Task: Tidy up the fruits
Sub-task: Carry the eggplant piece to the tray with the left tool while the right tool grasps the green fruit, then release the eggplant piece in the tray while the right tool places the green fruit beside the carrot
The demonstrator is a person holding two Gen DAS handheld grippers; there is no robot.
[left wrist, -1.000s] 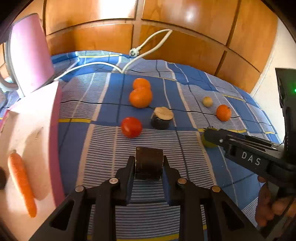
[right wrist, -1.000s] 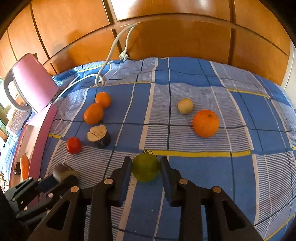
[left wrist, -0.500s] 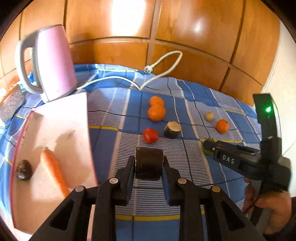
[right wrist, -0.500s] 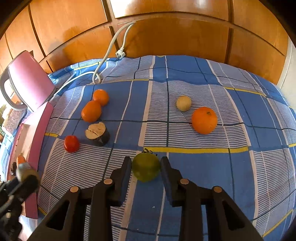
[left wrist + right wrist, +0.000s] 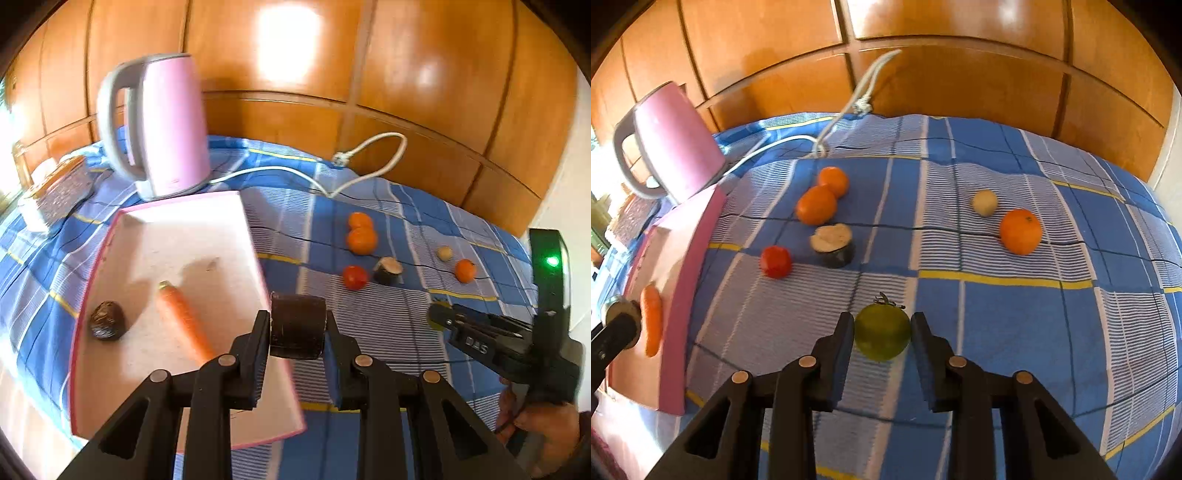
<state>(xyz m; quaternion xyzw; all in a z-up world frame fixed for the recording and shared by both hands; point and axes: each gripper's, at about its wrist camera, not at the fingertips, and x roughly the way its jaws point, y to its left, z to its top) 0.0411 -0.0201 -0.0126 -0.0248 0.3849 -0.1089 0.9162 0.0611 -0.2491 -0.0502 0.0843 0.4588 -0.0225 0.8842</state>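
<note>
Two grippers, both loaded: left gripper (image 5: 298, 334) clamps a dark cut eggplant piece (image 5: 297, 329) held over the near right edge of the pink tray (image 5: 207, 236), which holds a carrot (image 5: 183, 325) and a dark wrinkled fruit (image 5: 107, 320). Right gripper (image 5: 882, 338) is closed on a green tomato (image 5: 882, 331) above the blue checked cloth (image 5: 1015, 325). Loose on cloth: red tomato (image 5: 775, 261), second eggplant piece (image 5: 833, 244), three oranges, one pale round fruit (image 5: 984, 202); pink kettle (image 5: 162, 125) behind tray.

I am seeing glossy wooden wall panels (image 5: 424, 66) standing behind the blue checked cloth (image 5: 997, 314); bright daylight is coming from the left and reflecting on the wood.
</note>
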